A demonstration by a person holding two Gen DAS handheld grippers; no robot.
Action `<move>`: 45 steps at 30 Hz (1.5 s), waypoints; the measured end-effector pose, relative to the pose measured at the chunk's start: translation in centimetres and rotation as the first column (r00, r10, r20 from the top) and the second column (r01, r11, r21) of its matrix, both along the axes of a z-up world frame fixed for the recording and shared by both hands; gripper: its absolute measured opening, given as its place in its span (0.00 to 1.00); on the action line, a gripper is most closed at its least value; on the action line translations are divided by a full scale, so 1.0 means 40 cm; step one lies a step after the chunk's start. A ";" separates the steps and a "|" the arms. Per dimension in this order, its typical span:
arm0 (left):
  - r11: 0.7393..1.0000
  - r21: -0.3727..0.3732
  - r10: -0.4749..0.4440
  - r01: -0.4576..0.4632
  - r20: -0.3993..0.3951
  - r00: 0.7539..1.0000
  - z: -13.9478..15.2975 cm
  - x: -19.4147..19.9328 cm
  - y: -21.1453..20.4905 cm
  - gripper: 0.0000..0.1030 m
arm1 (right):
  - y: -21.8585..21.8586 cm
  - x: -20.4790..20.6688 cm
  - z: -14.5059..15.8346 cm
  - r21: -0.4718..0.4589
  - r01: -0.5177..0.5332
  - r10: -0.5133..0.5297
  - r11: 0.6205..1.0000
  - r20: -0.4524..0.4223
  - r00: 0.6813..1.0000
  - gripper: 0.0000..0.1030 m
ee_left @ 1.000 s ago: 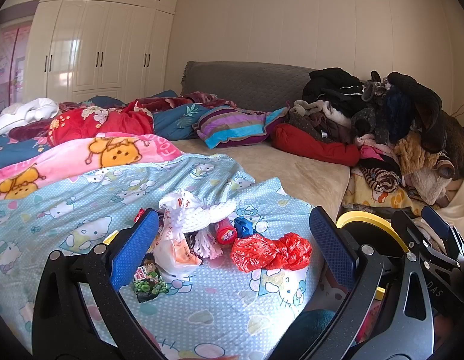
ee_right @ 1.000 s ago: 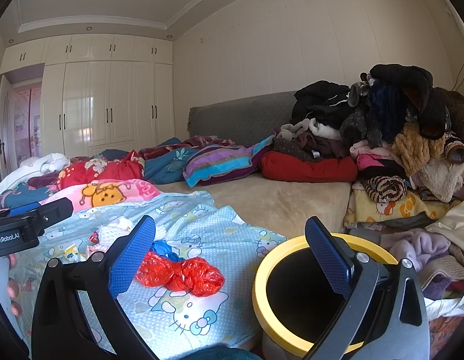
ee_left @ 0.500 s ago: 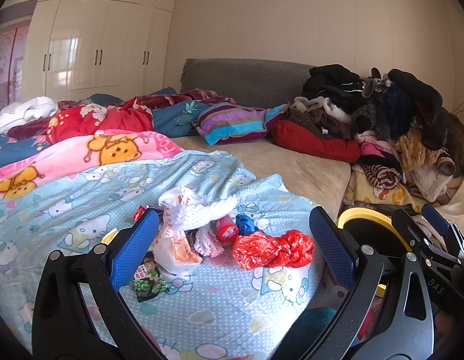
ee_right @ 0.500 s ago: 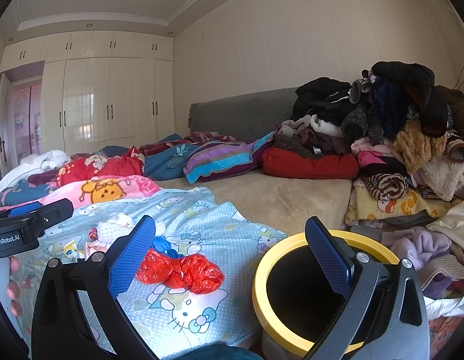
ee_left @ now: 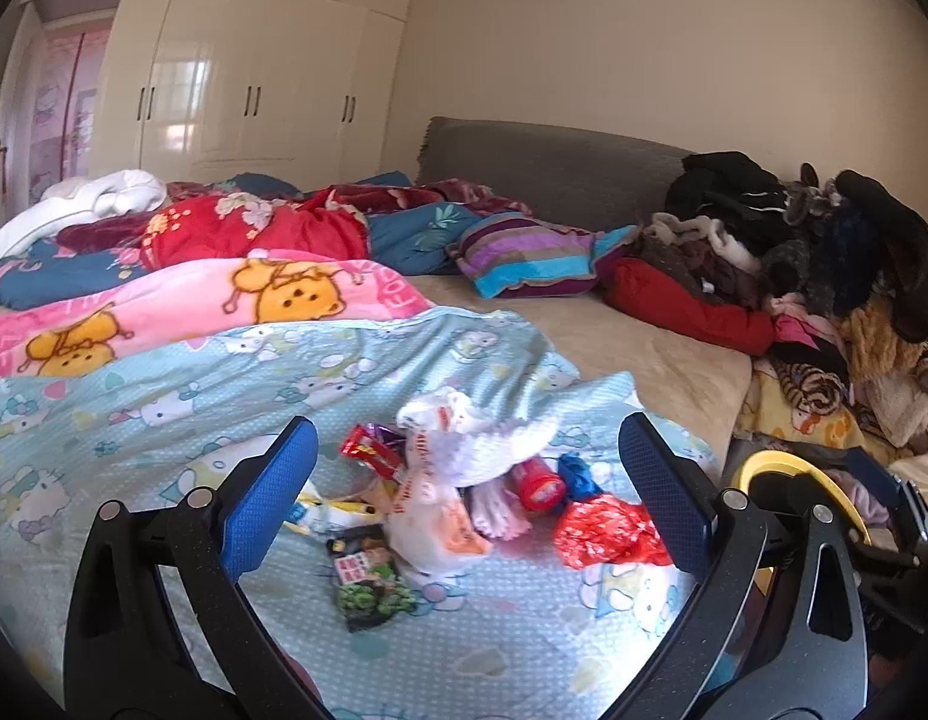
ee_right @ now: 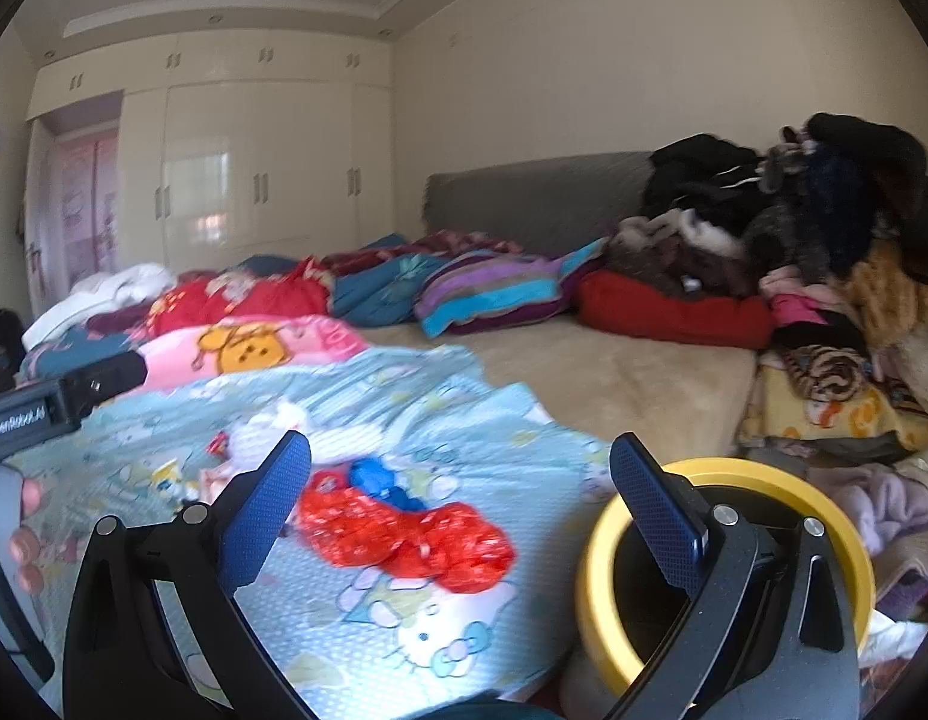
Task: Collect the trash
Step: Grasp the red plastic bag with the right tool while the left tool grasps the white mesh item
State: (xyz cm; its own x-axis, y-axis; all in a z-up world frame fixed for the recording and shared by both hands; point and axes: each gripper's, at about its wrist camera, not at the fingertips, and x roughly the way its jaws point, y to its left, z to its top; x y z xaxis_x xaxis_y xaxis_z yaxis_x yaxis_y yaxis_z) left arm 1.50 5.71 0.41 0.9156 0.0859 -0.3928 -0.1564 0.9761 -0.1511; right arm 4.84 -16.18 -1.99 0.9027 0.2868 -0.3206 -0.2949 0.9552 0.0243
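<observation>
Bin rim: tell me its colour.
Yellow, around a black inside. The bin shows best in the right wrist view, beside the bed.

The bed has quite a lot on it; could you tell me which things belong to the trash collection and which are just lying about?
For the job:
- red crumpled bag
- white plastic bag
- green snack packet
- red wrapper
- yellow-rimmed bin

Just lying about:
- Hello Kitty sheet
- pink blanket
- striped pillow
- clothes pile

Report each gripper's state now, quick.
Left gripper: open, holding nothing, above the trash pile on the blanket.
Right gripper: open, holding nothing, red plastic bag lying between its fingers' line of sight.
</observation>
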 end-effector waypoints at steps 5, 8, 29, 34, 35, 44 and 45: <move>1.000 -0.030 0.000 -0.001 -0.018 1.000 -0.008 0.020 0.047 0.90 | 0.068 0.047 -0.025 -0.065 -0.096 0.091 0.993 -0.074 0.993 0.94; 0.999 -0.032 -0.006 0.005 -0.046 0.999 -0.019 0.043 0.059 0.89 | 0.097 0.075 -0.041 -0.117 -0.137 0.123 0.984 -0.115 0.986 0.94; 0.981 -0.066 -0.192 0.181 -0.290 0.938 -0.157 0.284 0.025 0.85 | 0.102 0.324 -0.215 -0.114 -0.234 0.144 0.965 -0.513 0.846 0.88; 0.980 -0.088 -0.197 0.178 -0.319 0.927 -0.177 0.307 0.032 0.73 | 0.112 0.324 -0.246 -0.102 -0.270 0.167 0.957 -0.569 0.805 0.62; 0.980 -0.089 -0.197 0.178 -0.320 0.927 -0.179 0.308 0.032 0.69 | 0.113 0.318 -0.251 -0.098 -0.279 0.174 0.955 -0.575 0.800 0.56; 0.980 -0.091 -0.196 0.176 -0.327 0.925 -0.183 0.303 0.030 0.33 | 0.095 0.270 -0.239 -0.032 -0.283 0.217 0.959 -0.563 0.798 0.43; 0.980 -0.088 -0.196 0.177 -0.327 0.924 -0.183 0.304 0.029 0.29 | 0.093 0.263 -0.233 -0.031 -0.282 0.218 0.959 -0.557 0.802 0.43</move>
State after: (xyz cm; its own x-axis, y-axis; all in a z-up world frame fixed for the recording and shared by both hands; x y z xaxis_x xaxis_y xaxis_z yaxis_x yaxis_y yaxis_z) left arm 13.65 6.89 -6.91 0.7288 -0.1047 -0.6767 -0.0232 0.9839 -0.1772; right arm 15.37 -12.46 -11.32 0.4737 0.4137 -0.7774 -0.4934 0.8559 0.1549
